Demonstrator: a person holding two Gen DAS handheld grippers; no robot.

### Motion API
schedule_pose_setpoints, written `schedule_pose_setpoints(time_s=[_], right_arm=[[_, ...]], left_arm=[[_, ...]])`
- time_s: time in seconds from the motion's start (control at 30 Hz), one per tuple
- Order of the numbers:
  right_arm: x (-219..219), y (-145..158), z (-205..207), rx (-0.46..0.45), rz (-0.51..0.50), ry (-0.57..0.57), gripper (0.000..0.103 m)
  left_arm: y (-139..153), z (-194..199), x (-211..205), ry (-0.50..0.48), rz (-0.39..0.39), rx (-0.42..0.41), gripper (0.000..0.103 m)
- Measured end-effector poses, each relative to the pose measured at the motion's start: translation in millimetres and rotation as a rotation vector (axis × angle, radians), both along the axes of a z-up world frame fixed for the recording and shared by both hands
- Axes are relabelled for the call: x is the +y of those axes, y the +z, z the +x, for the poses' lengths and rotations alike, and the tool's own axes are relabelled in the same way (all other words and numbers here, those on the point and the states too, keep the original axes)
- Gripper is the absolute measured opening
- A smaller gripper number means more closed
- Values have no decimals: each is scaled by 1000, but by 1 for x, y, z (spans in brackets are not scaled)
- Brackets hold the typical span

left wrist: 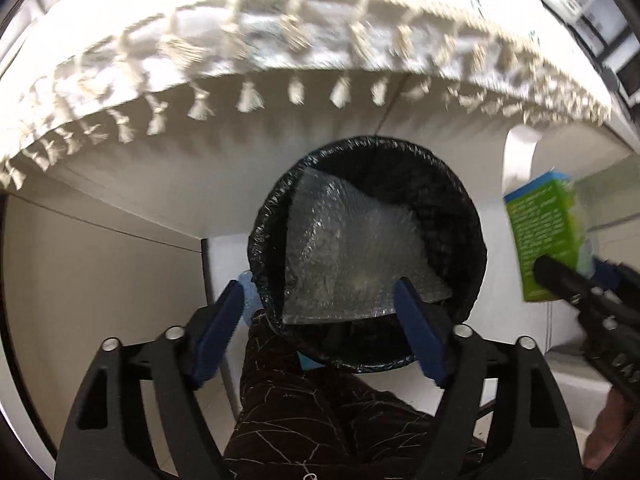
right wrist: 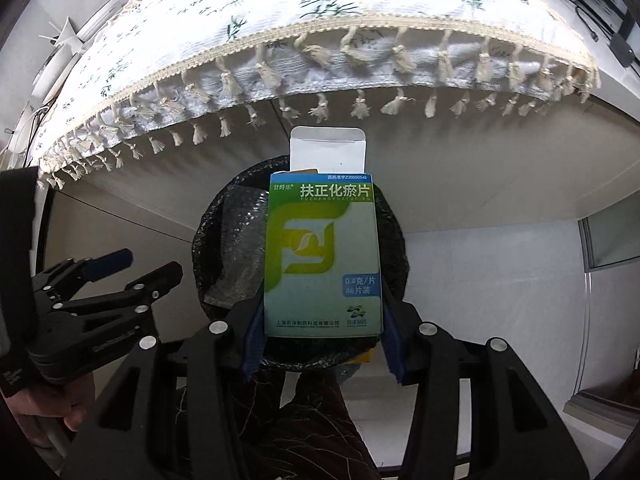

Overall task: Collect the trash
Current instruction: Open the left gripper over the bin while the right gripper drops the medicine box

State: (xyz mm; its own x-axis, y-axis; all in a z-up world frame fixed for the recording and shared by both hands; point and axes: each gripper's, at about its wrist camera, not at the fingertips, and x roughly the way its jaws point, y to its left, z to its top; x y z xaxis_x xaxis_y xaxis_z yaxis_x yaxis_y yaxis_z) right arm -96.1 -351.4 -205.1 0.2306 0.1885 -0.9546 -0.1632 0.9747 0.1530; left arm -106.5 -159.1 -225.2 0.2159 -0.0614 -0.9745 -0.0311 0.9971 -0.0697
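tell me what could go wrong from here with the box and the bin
1. The bubble wrap lies slanted across the bin mouth, one edge over the rim; the medicine box dropped on it could slide off or push it out.
2. The box's open flap sits close under the fringed tablecloth and might snag.
3. The open left gripper hangs over the bin, in the way of the right gripper.

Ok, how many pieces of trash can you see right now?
2. A sheet of bubble wrap lies inside the black-lined bin, and a green medicine box is held between the right gripper fingers above it. More may be hidden under the wrap.
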Motion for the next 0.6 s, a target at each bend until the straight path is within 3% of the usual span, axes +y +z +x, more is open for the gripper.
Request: schedule_pose_setpoints(time_s=[0.07, 0.23, 0.4, 0.43, 0.5, 0.6], right_arm=[[8, -3, 3, 3, 0, 11, 46], [27, -9, 10, 12, 0, 46, 46], [41, -12, 15, 11, -4, 69, 47], [44, -12, 16, 9, -6, 67, 49], [44, -9, 18, 4, -8, 55, 68], [39, 2, 20, -18, -8, 39, 75]], left_arm=[[4, 2, 4, 24, -5, -5, 87], [24, 0, 24, 72, -14, -50, 96], [35, -3, 34, 103, -19, -69, 97], [36, -2, 36, 108, -19, -69, 97], [35, -3, 38, 112, -17, -67, 97], [37, -4, 38, 111, -21, -68, 97]])
